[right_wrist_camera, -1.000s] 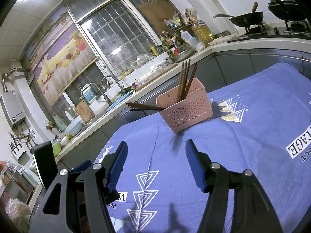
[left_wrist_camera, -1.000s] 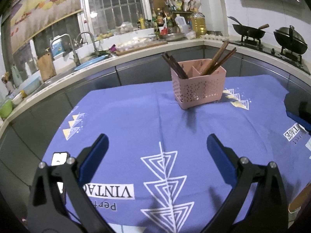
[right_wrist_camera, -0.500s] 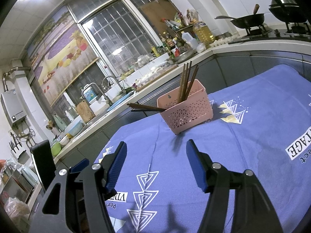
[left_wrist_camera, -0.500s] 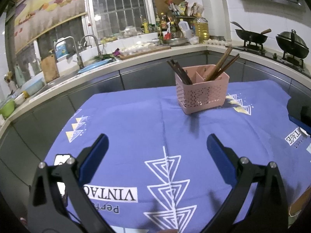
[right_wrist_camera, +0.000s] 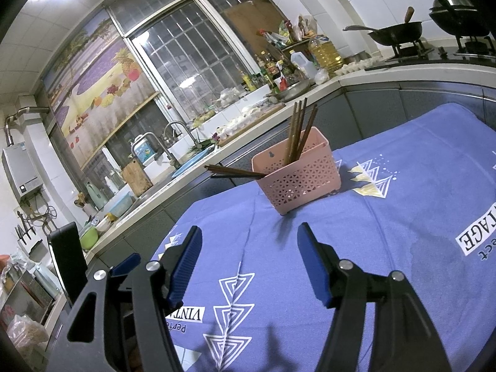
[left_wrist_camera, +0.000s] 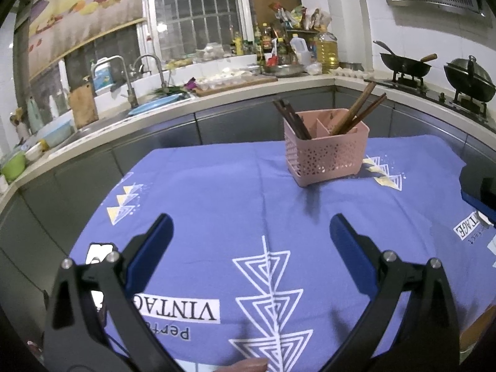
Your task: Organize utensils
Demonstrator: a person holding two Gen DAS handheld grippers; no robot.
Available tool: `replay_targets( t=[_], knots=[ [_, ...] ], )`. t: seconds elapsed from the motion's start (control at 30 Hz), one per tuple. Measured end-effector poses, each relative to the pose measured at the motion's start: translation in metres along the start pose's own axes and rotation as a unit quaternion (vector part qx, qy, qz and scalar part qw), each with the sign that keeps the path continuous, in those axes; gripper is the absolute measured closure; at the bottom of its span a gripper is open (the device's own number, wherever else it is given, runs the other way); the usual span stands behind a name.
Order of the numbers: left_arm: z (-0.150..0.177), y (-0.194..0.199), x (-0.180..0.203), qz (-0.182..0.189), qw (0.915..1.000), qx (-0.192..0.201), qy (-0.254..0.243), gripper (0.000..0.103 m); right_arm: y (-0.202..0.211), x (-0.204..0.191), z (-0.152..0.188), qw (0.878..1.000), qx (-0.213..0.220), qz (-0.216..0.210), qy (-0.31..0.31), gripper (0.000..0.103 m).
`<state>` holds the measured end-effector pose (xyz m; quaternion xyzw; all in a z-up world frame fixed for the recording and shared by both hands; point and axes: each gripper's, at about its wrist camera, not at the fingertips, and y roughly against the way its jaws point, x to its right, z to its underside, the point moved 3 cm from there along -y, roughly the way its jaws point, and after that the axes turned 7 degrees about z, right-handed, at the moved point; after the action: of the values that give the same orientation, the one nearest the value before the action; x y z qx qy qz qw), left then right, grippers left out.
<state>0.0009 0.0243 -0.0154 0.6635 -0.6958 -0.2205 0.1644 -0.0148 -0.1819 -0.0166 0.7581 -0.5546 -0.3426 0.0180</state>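
Note:
A pink perforated utensil basket [left_wrist_camera: 325,152] [right_wrist_camera: 297,173] stands on the blue patterned tablecloth [left_wrist_camera: 235,198] [right_wrist_camera: 418,201]. Dark chopsticks [left_wrist_camera: 291,119] [right_wrist_camera: 235,172] lean out of its left compartment; brown chopsticks [left_wrist_camera: 356,113] [right_wrist_camera: 299,127] stand in its right one. My left gripper [left_wrist_camera: 248,235] hovers open over the cloth, well short of the basket, nothing between its blue pads. My right gripper [right_wrist_camera: 248,251] is likewise open and empty, nearer the table's front. Its blue pad [left_wrist_camera: 477,186] shows at the right edge of the left wrist view.
A kitchen counter [left_wrist_camera: 173,105] curves behind the table, with a sink and taps [left_wrist_camera: 124,80], bottles [left_wrist_camera: 279,46] and woks on a stove [left_wrist_camera: 406,65]. A phone [left_wrist_camera: 99,252] lies at the cloth's left front corner. A fingertip [left_wrist_camera: 245,365] shows at the bottom edge.
The left wrist view has levelled a little, so the basket sits slightly lower and more to the right. Both grippers stay open and in place.

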Motion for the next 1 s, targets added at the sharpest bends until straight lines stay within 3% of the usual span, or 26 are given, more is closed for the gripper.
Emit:
replay_targets(
  t=[1.0],
  knots=[
    [-0.0007,0.0032,-0.0002,-0.008,0.9999,0.003,0.006,0.006,0.002,-0.0045,-0.0001,1.0,0.002,-0.001,0.003,0.038]
  ],
)
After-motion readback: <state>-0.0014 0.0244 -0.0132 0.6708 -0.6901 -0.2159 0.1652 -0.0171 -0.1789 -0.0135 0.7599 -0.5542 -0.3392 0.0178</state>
